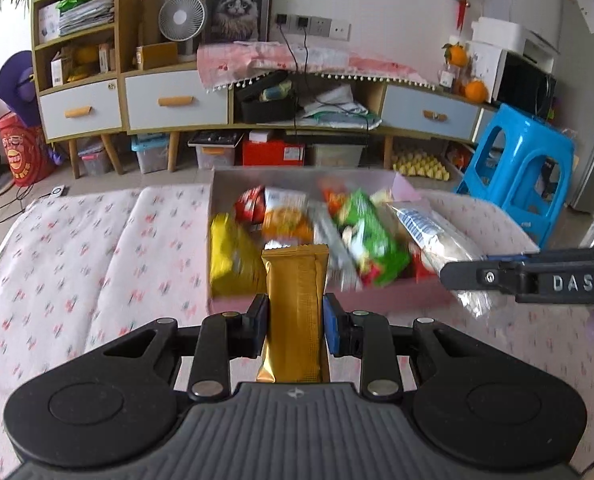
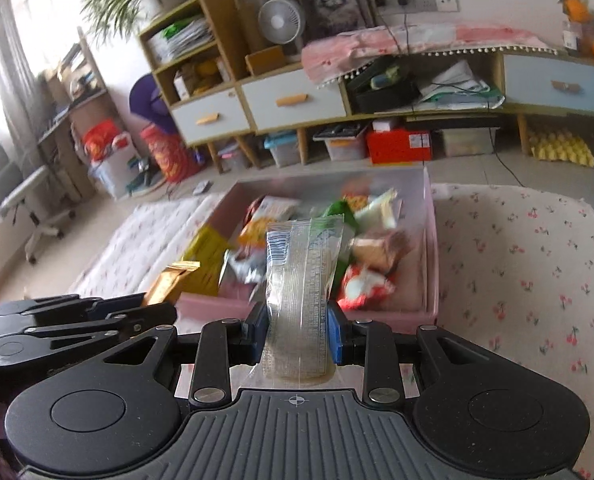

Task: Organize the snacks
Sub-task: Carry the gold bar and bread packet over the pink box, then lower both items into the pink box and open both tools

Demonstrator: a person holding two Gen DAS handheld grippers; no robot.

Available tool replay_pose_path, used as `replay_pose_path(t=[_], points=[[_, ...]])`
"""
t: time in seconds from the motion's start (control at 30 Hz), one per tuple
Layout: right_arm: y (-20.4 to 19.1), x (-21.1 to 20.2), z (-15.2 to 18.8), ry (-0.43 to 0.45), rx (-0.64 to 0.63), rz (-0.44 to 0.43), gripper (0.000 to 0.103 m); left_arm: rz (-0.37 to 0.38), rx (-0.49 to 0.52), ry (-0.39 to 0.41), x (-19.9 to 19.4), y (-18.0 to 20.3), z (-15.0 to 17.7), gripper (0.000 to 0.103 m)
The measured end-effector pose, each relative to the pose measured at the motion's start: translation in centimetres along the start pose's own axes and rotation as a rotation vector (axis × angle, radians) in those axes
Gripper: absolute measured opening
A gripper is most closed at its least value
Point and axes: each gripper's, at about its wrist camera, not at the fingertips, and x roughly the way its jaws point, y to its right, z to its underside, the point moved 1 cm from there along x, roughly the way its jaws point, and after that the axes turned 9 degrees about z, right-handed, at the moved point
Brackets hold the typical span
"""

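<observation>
Gold foil snack bar (image 1: 295, 300) — flat, crinkly, long — is clamped upright in the left gripper (image 1: 295, 322) jaws, just in front of the pink box (image 1: 377, 300). The right gripper (image 2: 297, 330) jaws are clenched on a clear plastic cracker packet (image 2: 301, 280), ribbed and see-through. The box — a shallow rectangle stuffed with glossy snack bags (image 1: 361, 236) — sits on a soft cherry-print cloth (image 1: 97, 260).

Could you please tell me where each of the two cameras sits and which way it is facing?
Left wrist: on the left gripper, looking down along its fingers at the pink box; it holds a gold packet; right gripper enters at right.
Right wrist: on the right gripper, facing the box; it holds a clear packet; left gripper at left.
Shared: box, cabinet, floral cloth.
</observation>
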Motion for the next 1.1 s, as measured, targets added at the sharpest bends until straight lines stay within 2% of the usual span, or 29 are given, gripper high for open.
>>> replay_pose_path(t=[0.17,0.4,0.63,0.8,0.9,0.97,1.0,1.1], points=[[1.0,1.9,-2.0,0.008,0.029,0.006,0.029,-0.001,-0.035,0.001,2.6,-0.6,-1.9,0.026],[0.3,5.5,-4.2,-0.016,0.103,-0.049,0.029,-0.052,-0.058,0.018,4.5,-1.7,-3.5,0.026],[-0.3,8.3,-5.2,-0.028,0.134,-0.036,0.029,-0.091,-0.077,0.008,5.9,-2.9,-3.5,0.026],[-0.5,9.2,-5.2,-0.033,0.126,-0.029,0.03,-0.092,-0.07,0.005,6.2,-3.1,-3.7,0.027],[-0.5,9.0,-5.2,-0.007,0.135,-0.028,0.034,-0.088,-0.051,0.016,6.1,-3.0,-3.8,0.031],[-0.4,9.0,-5.3,-0.011,0.146,-0.03,0.05,-0.097,-0.046,0.029,5.9,-2.9,-3.9,0.036],[-0.3,8.9,-5.2,-0.012,0.152,-0.026,0.053,-0.094,-0.046,0.029,6.0,-2.9,-4.0,0.039],[-0.1,8.4,-5.3,-0.008,0.148,-0.011,0.054,-0.088,-0.047,0.029,5.6,-2.8,-3.9,0.042]])
